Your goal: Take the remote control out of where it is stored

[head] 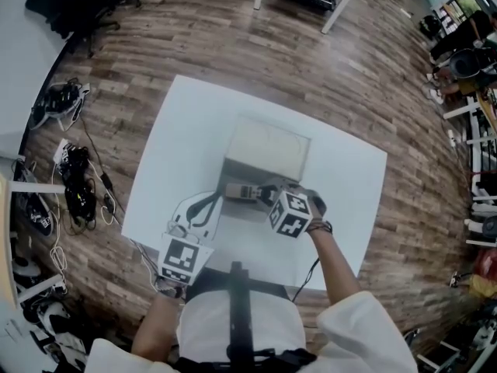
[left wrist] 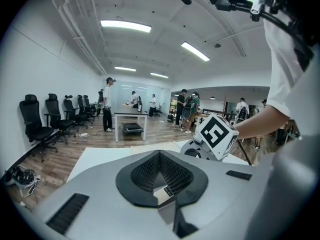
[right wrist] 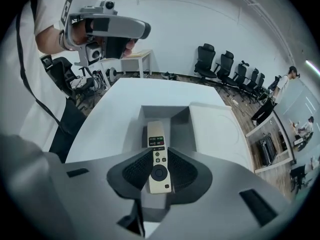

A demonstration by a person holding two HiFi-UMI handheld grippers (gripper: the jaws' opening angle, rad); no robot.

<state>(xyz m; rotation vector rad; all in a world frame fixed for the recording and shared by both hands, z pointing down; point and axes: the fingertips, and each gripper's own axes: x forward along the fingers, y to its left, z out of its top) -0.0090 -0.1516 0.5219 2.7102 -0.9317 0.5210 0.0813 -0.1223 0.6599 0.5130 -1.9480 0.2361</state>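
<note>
The remote control (right wrist: 157, 156) lies flat, buttons up, in the open grey compartment (right wrist: 175, 115) of a storage box (head: 268, 148) that stands near the middle of the white desk (head: 178, 130). The compartment is on the side of the box toward the desk's near edge.

The right gripper (right wrist: 157, 149) points steeply down at the remote. Its jaws are spread and stand on either side of the remote's lower half, and a thin dark gap shows along each side lower down. At the very tips the pads come so close to the remote that contact cannot be ruled out there. In the head view the right gripper's marker cube (head: 292, 213) and the right hand (head: 314, 206) cover one end of the remote, so only its middle and other end show.

The left gripper (left wrist: 160, 152) hangs over the desk's near left part, beside the box. Its jaws are pressed together at the tips. Through the slit lower down only a pale patch shows, too small to name. Its own body fills the lower half of its view and hides the box, the compartment and the remote. Past it only a strip of desk and the right gripper's cube appear. Behind them are office chairs (left wrist: 37, 121) and several people, too small to make out.
</note>
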